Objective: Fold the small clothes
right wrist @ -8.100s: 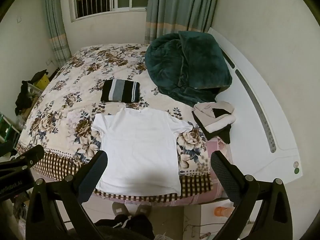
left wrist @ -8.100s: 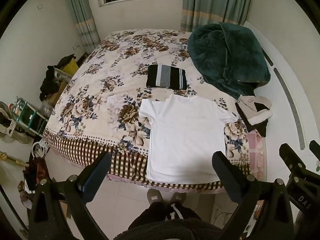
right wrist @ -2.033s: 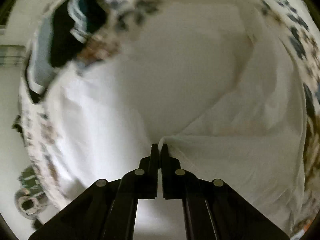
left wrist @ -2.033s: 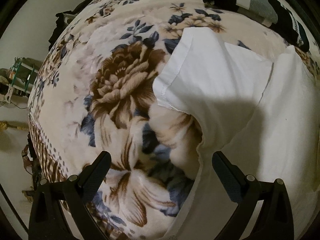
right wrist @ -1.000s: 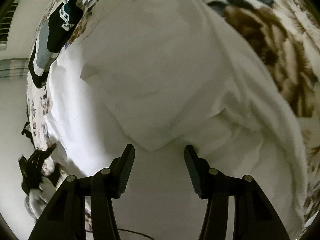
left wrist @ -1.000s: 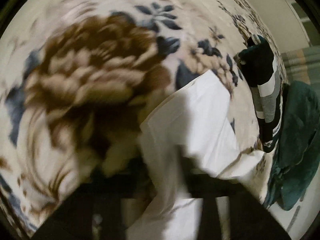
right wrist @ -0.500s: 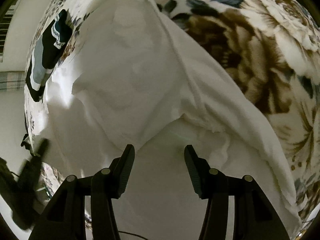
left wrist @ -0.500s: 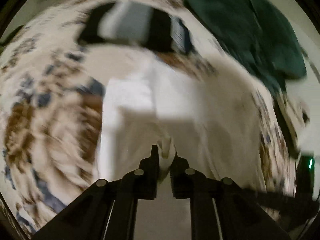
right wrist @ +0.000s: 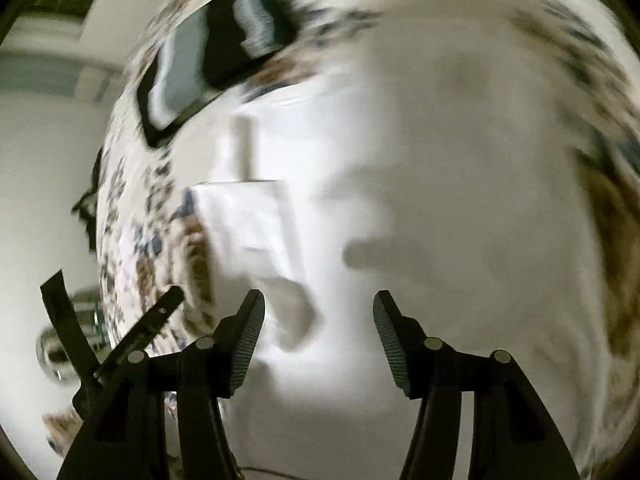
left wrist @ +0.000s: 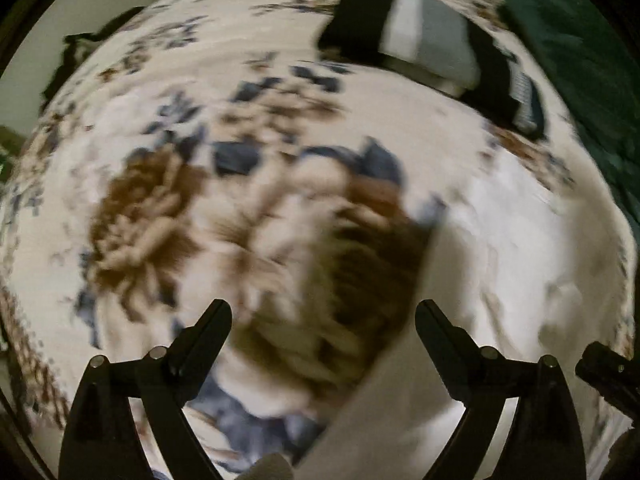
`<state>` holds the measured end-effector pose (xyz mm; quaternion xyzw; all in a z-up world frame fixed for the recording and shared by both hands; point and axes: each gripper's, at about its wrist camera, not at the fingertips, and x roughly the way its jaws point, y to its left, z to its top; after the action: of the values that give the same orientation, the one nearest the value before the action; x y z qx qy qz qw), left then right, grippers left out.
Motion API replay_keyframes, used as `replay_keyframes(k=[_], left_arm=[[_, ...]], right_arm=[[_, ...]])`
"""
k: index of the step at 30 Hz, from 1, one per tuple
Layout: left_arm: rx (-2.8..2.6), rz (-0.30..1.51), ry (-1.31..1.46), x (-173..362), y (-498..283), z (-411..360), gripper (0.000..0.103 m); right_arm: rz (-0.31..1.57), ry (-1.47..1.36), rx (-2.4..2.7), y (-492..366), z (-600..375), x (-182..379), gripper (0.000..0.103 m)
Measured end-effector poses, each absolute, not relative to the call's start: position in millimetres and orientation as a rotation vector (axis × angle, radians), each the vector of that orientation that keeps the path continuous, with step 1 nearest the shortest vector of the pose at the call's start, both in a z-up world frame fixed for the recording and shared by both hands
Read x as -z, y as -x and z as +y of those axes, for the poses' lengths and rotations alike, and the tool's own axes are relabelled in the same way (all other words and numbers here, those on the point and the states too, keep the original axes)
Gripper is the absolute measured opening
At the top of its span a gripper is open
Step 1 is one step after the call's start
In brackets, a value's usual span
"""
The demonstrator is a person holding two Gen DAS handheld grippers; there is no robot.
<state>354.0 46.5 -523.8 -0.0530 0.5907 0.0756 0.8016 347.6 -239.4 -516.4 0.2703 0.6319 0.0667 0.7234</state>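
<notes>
The white T-shirt [right wrist: 440,152] lies flat on the floral blanket [left wrist: 152,208], with a sleeve folded inward [right wrist: 248,216] onto its body. My left gripper [left wrist: 323,316] hangs over the blanket just left of the white T-shirt [left wrist: 512,240]; its jaws are opening wide and nothing is between them. My right gripper [right wrist: 318,316] hovers above the shirt's middle, jaws opening, not touching the cloth. Both views are blurred by motion. The left gripper [right wrist: 120,344] also shows at the lower left of the right wrist view.
A folded black, grey and white striped garment [left wrist: 432,48] lies on the bed beyond the shirt's collar, also seen as the striped garment [right wrist: 208,48]. A dark green quilt [left wrist: 580,48] is heaped at the far right. Dark clutter [left wrist: 80,56] sits past the bed's left edge.
The left gripper was shut on a pinch of white cloth; it has let go, opened wide and swung left over the blanket. The right gripper rose and rolled a little above the shirt.
</notes>
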Motion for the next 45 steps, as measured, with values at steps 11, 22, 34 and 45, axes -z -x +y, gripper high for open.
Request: replay_keyframes(k=[11, 22, 34, 45], left_arm=[[-0.216, 1.277, 0.066, 532, -355, 49, 0.094], [-0.186, 1.294, 0.085, 538, -384, 39, 0.094], [-0.14, 1.278, -0.031, 546, -414, 18, 0.094], [-0.112, 1.265, -0.015, 550, -435, 5, 0.094]], right_arm=[[1.45, -0.249, -0.052, -400, -177, 551, 0.01], [1.418, -0.558, 0.04, -390, -249, 525, 0.051], [1.436, -0.139, 0.054, -428, -199, 550, 0.003], [1.479, -0.238, 0.128, -434, -221, 542, 0.01]])
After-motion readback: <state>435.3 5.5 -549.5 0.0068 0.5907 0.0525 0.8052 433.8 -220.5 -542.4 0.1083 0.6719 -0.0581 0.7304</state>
